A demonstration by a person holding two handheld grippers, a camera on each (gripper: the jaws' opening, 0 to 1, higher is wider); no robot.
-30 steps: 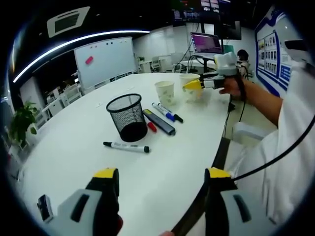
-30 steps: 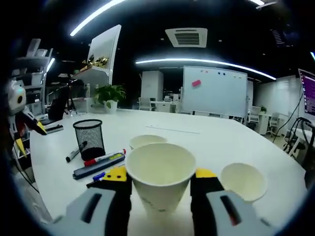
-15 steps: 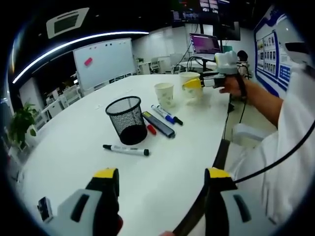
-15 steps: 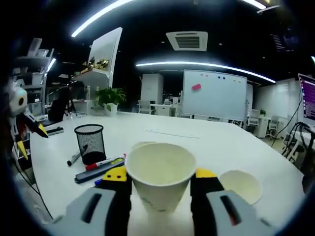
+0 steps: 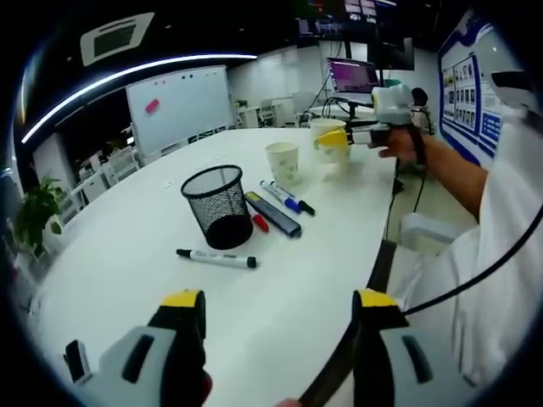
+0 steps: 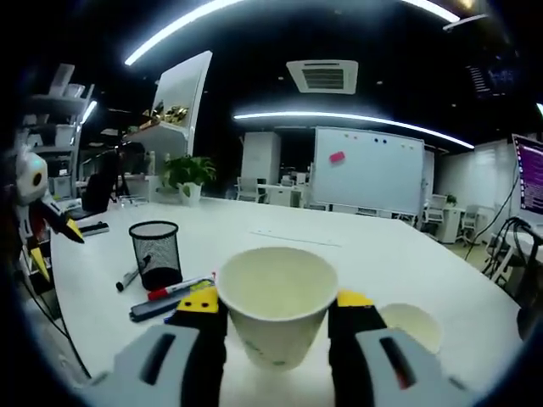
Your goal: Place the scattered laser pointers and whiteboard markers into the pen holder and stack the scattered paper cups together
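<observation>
My right gripper (image 6: 277, 301) is shut on a white paper cup (image 6: 277, 326) and holds it upright above the white table (image 6: 399, 254). A second cup (image 6: 414, 326) stands low on the right. In the left gripper view the right gripper (image 5: 341, 141) carries that cup (image 5: 327, 136) near another cup (image 5: 283, 160). A black mesh pen holder (image 5: 218, 206) stands mid-table with a black marker (image 5: 216, 257) in front of it. Red, grey, blue and black pens (image 5: 278, 207) lie to its right. My left gripper (image 5: 278, 305) hangs open over the near table edge, holding nothing.
A person's arm and white sleeve (image 5: 496, 229) reach in from the right of the left gripper view. A whiteboard (image 5: 180, 102), chairs and a laptop (image 5: 355, 75) stand beyond the table. The left gripper (image 6: 51, 242) shows at the left of the right gripper view.
My right gripper has lifted the cup higher off the table. The cup behind it has dropped out of sight. The left gripper has stayed put.
</observation>
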